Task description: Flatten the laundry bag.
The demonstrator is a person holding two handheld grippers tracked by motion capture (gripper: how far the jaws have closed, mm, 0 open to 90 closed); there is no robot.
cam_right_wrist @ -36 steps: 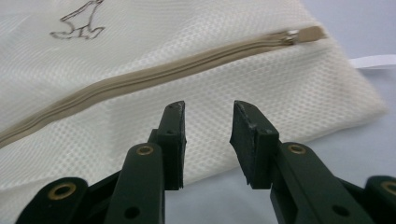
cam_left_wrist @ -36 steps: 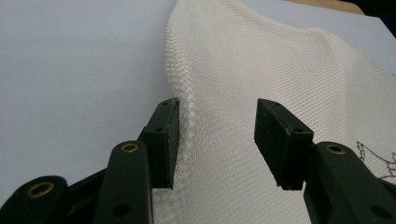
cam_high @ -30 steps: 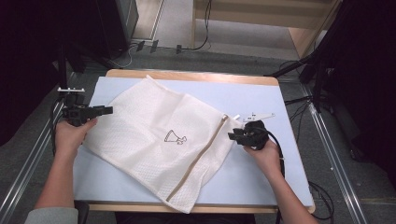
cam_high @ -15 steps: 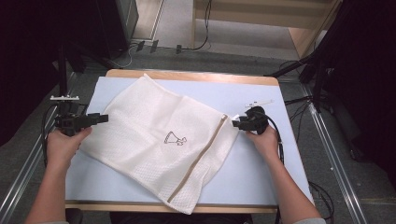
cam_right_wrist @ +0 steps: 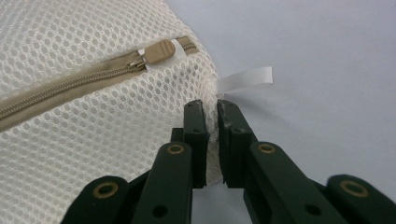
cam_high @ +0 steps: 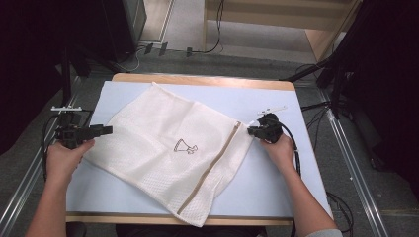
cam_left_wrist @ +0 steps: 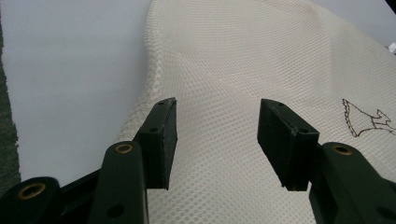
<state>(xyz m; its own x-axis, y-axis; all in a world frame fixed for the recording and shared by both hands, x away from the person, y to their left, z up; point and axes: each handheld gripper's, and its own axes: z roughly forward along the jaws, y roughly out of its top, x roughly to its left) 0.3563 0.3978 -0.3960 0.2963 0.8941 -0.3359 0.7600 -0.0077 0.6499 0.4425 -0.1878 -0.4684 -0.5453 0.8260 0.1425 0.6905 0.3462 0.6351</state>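
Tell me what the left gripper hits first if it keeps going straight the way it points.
Probably the white mesh bag: the left gripper has open jaws above the bag's edge and points across it. Depth is unclear, so it might skim over the mesh.

A lab: railed table (cam_high: 197, 96), floor cables (cam_high: 197, 49), dark curtains (cam_high: 29, 59).

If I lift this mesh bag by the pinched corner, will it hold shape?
Probably not: the mesh bag lies flat and creased, so it should drape. It looks empty, likely light. The right gripper, just closed, pinches only the edge, which may slip.
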